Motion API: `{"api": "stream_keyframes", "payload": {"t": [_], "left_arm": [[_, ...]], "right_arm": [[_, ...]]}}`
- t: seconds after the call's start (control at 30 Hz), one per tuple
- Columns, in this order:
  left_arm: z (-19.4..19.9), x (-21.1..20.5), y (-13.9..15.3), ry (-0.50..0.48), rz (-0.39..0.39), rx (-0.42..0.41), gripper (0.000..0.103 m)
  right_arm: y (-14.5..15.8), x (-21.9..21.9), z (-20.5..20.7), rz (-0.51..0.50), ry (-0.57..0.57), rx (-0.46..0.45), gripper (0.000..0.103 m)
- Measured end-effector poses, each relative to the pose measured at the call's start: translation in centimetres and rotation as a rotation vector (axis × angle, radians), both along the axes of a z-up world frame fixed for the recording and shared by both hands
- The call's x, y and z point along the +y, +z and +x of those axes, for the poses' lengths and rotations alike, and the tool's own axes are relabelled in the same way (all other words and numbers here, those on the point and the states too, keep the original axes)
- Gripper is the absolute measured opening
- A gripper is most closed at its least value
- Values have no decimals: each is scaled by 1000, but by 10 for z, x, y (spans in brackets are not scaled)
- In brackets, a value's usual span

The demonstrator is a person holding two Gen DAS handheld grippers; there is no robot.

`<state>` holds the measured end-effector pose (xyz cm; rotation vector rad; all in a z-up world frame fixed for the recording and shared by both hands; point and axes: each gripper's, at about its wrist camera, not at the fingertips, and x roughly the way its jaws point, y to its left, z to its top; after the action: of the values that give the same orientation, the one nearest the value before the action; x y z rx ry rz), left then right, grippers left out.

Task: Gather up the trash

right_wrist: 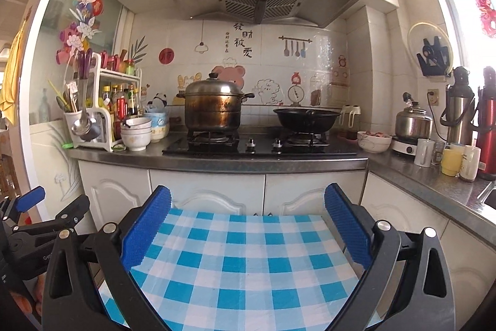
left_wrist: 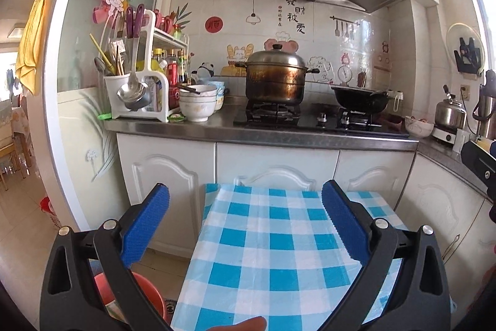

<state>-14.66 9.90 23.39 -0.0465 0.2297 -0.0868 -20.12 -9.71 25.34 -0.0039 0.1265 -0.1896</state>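
Observation:
In the left wrist view my left gripper (left_wrist: pixel 245 190) stands wide open, nothing between its blue pads (left_wrist: pixel 148 225). It hangs over a table with a blue and white checked cloth (left_wrist: pixel 263 253). A red bucket (left_wrist: pixel 148 290) stands on the floor at the table's left. My right gripper (right_wrist: pixel 248 191) is open just as wide and empty, above the same checked cloth (right_wrist: pixel 241 262). Each gripper shows in the other's view: the right gripper (left_wrist: pixel 477 163) at the right edge, the left gripper (right_wrist: pixel 37 207) at the left edge. No loose trash shows on the cloth.
Beyond the table runs a steel counter (left_wrist: pixel 263 134) over white cabinets, with a steel pot (left_wrist: pixel 274 76), a black wok (left_wrist: pixel 359 101), stacked bowls (left_wrist: pixel 198 104) and a utensil rack (left_wrist: pixel 136 76). Mugs (right_wrist: pixel 451 162), a kettle (right_wrist: pixel 414 121) and flasks (right_wrist: pixel 460 110) stand at the right.

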Motion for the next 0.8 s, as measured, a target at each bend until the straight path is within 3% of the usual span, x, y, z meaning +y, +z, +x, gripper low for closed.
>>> {"api": "stream_keyframes", "payload": {"t": [0.47,0.63,0.8], "left_arm": [[-41,-14,37,-68,-41,-62,99],[-49,-15,32,-81,-55,-42,99],[-48,-28,-6,-113,-41,68,99]], "right_arm": [[16,-22,-56,7,-137,-172,98],[-3,-34,-60,47,-147,-135,98],[-50,-56,-55,158,-180,31,98]]}}
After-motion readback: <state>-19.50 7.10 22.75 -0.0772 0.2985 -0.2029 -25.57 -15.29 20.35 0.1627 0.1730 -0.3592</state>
